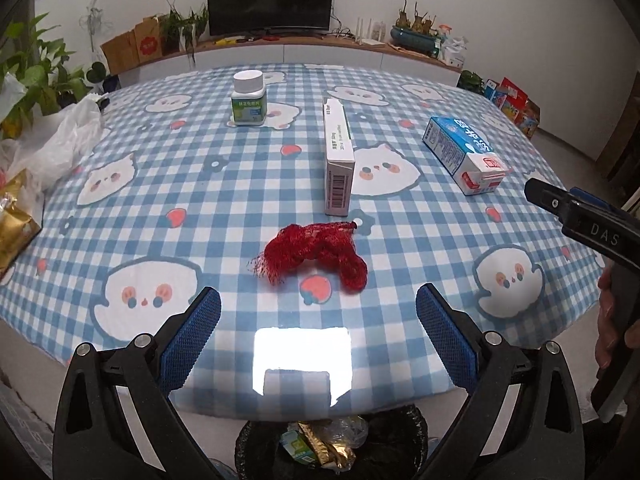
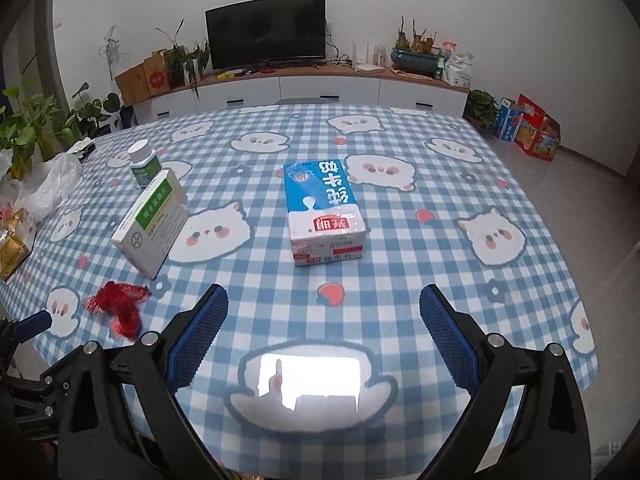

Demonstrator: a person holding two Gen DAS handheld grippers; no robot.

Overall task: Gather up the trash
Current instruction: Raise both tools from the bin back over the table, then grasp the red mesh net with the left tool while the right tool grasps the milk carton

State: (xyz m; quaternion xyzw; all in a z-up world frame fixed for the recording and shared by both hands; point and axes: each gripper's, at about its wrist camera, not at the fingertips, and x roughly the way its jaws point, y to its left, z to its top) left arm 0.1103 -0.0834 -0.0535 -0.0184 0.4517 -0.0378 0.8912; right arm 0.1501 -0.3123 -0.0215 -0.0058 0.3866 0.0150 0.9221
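Note:
A crumpled red mesh net (image 1: pixel 316 252) lies on the checked tablecloth just ahead of my open, empty left gripper (image 1: pixel 318 300); it also shows in the right wrist view (image 2: pixel 116 304). A blue-and-white milk carton (image 2: pixel 324 212) lies on its side ahead of my open, empty right gripper (image 2: pixel 324 300); it shows in the left wrist view (image 1: pixel 464 154) too. A white medicine box (image 1: pixel 338 156) (image 2: pixel 154 222) stands on edge mid-table. A white pill bottle (image 1: pixel 249 98) (image 2: pixel 144 162) stands farther back. A black-lined trash bin (image 1: pixel 332 446) with wrappers sits below the table's near edge.
Clear plastic bags (image 1: pixel 60 140) and a gold wrapper (image 1: pixel 14 224) lie at the table's left edge. The other gripper (image 1: pixel 580 220) enters at right in the left wrist view. A TV cabinet (image 2: pixel 280 88) and plants (image 2: pixel 32 132) stand behind the table.

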